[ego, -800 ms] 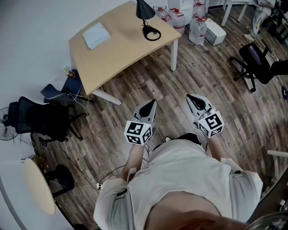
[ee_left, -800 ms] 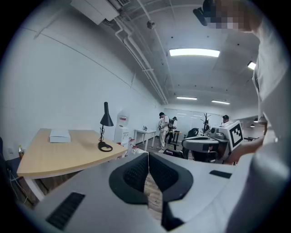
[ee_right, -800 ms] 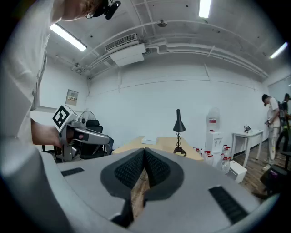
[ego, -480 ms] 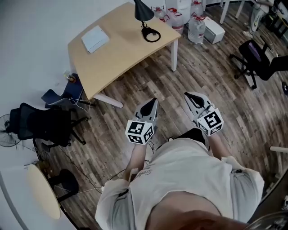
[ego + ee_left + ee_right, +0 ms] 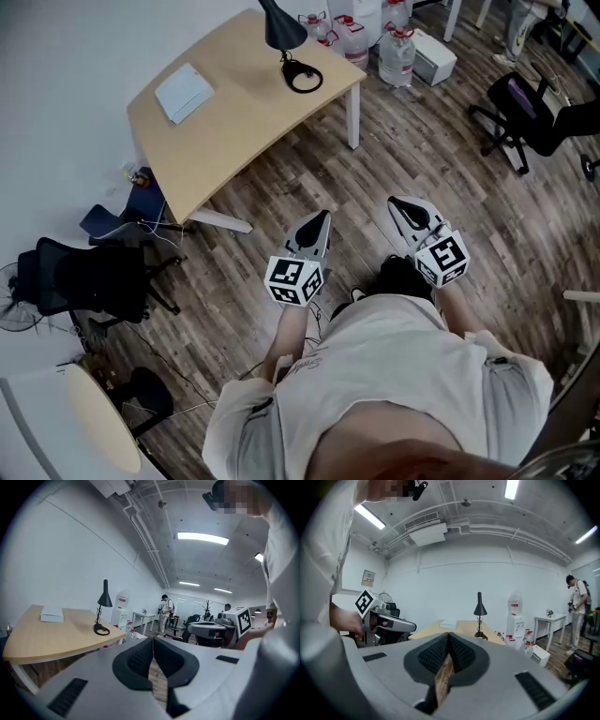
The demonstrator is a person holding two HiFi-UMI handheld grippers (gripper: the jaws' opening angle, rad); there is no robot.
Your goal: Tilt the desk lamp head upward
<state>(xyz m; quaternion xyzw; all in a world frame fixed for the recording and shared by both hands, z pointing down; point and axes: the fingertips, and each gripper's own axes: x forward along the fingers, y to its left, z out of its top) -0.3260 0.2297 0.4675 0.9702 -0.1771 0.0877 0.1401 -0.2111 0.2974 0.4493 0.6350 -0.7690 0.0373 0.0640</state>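
Desk lamp (image 5: 279,22) stands black and upright at the far right corner of the wooden table (image 5: 234,117), its cone shade pointing down over its ring base, with a white box (image 5: 184,92) lying to its left. The person is standing on the plank floor (image 5: 412,150) well short of that table, both tools held out in front. Left tongs (image 5: 322,218) and right tongs (image 5: 397,202) are each clenched tip to tip with nothing between them, side by side and aimed towards the lamp.
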